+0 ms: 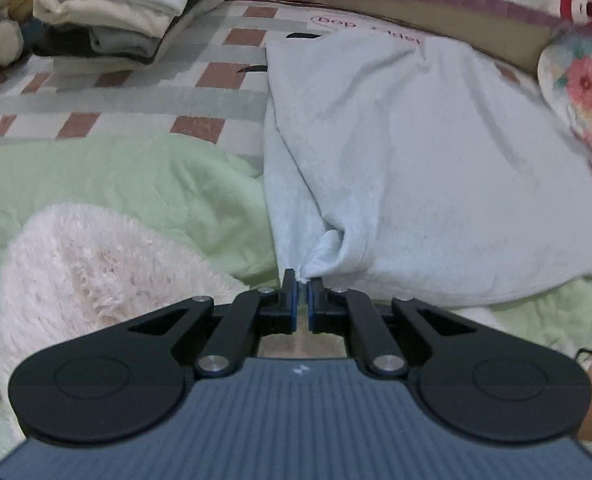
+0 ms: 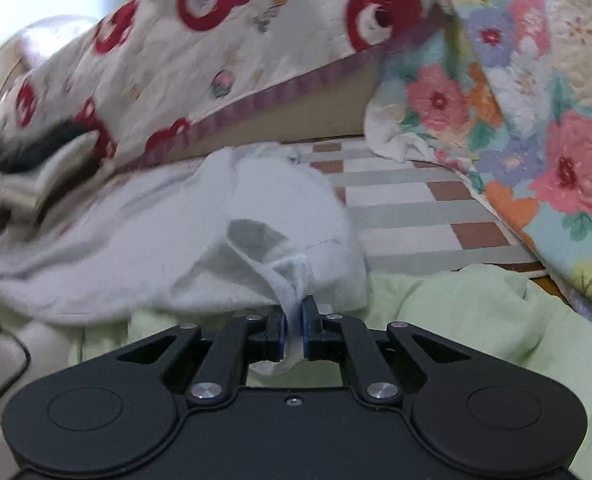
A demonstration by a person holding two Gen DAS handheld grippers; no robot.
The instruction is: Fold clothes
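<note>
A pale blue garment (image 1: 416, 160) lies spread over the checked mat (image 1: 136, 92), its near edge bunched into a pinch. My left gripper (image 1: 302, 280) is shut on that near corner of the garment. In the right wrist view the same pale garment (image 2: 136, 232) is rumpled and blurred on its left side, with a folded seam opening near the fingers. My right gripper (image 2: 294, 308) is shut on a strip of its edge, which runs down between the blue pads.
A stack of folded clothes (image 1: 128, 12) sits at the far left by a plush toy (image 1: 4, 8). A light green blanket (image 1: 116, 184) and a fluffy white item (image 1: 96, 272) lie near. A bear-print cloth (image 2: 216, 40) and floral quilt (image 2: 536, 120) border the mat.
</note>
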